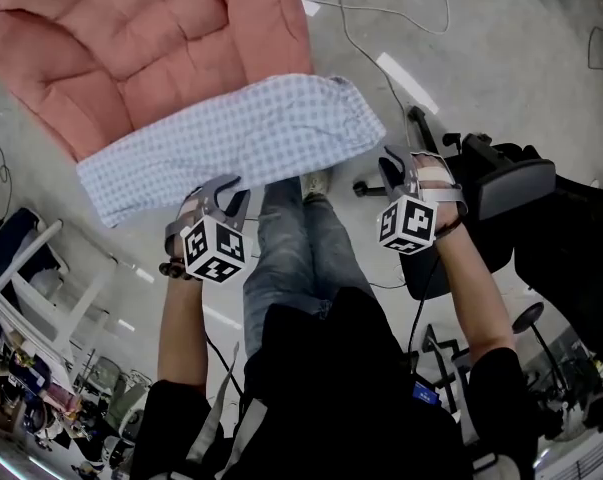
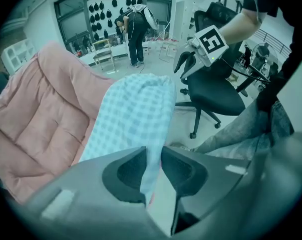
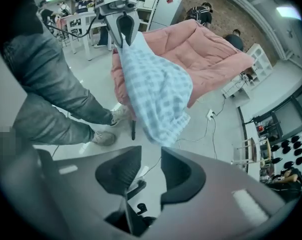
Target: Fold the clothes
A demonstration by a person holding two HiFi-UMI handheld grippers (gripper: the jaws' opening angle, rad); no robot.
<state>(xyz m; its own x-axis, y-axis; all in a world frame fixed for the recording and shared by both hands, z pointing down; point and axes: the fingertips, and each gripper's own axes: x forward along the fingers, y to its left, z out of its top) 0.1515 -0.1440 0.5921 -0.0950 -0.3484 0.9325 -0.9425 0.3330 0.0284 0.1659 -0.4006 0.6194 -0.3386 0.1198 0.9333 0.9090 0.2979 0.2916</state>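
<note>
A: Left tool (image 2: 153, 156) first, up close?
B: Spread a little. Has the edge of the checked cloth (image 2: 133, 119) in the gap, lying against one pad (image 2: 124, 171), with floor visible beside the other.
A: And the right tool (image 3: 151, 159)?
B: Spread too, pinching nothing. Only bare floor (image 3: 201, 134) in the gap in its own view.
A: From the head view?
B: Adds the layout. Both tools angled steeply down, one on each side of the jeans legs (image 1: 296, 258). Left one at the cloth's near edge, right one apart from its gathered end, near the black office chair (image 1: 496, 183). Too small there to judge the gaps.
A: Whereabouts of the cloth?
B: Draped along the front edge of the pink quilted cushion (image 1: 131, 38). Looks almost flat from above. From the right gripper view, rises to a peak at the left tool and droops below the cushion towards the floor.
A: Farther off?
B: Only in the left gripper view: a person (image 2: 135, 29) standing under dark windows. Only in the right gripper view: a floor socket (image 3: 211, 115) with its white cable, beyond the cushion.
</note>
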